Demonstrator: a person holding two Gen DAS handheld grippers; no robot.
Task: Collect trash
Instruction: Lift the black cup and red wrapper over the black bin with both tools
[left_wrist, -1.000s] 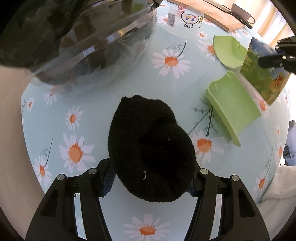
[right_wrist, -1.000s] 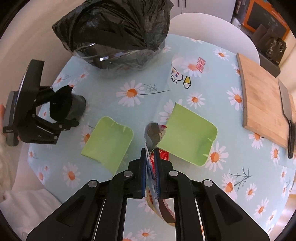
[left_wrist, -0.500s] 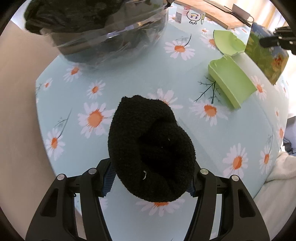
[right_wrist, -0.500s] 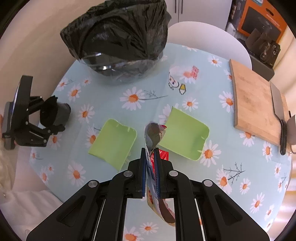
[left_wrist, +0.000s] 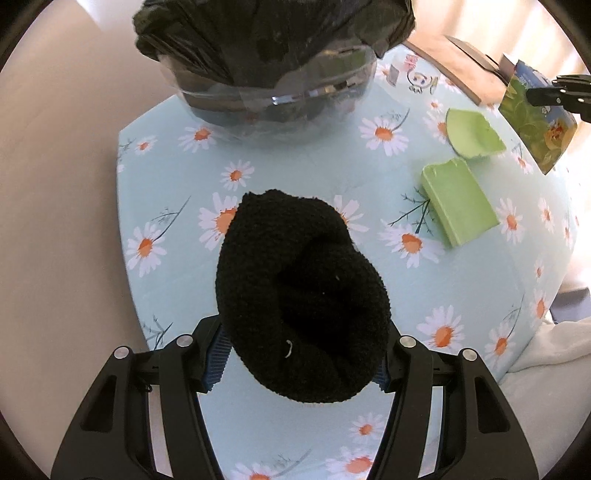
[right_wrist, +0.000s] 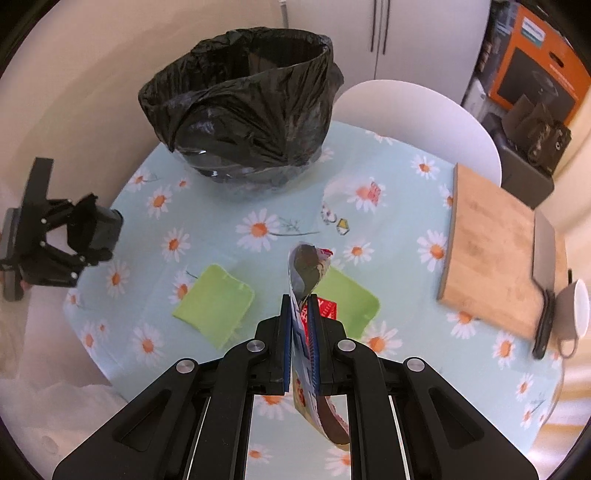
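My left gripper (left_wrist: 301, 363) is shut on a black knitted sock (left_wrist: 299, 295) and holds it above the near left edge of the daisy tablecloth (left_wrist: 295, 173); it also shows in the right wrist view (right_wrist: 79, 236). My right gripper (right_wrist: 301, 325) is shut on a colourful snack wrapper (right_wrist: 306, 269), held above the table; the wrapper also shows in the left wrist view (left_wrist: 535, 118). A clear bin lined with a black trash bag (right_wrist: 247, 110) stands open at the far left of the table, also seen in the left wrist view (left_wrist: 273, 55).
Two pieces of a broken green plate (right_wrist: 214, 306) (right_wrist: 351, 299) lie mid-table. A wooden cutting board (right_wrist: 491, 251) with a cleaver (right_wrist: 543, 258) and a white mug (right_wrist: 576, 310) are at the right. A white chair (right_wrist: 413, 122) stands behind the table.
Both grippers have risen and pulled back from the table with their loads. The trash bag's open mouth has come into the right wrist view.
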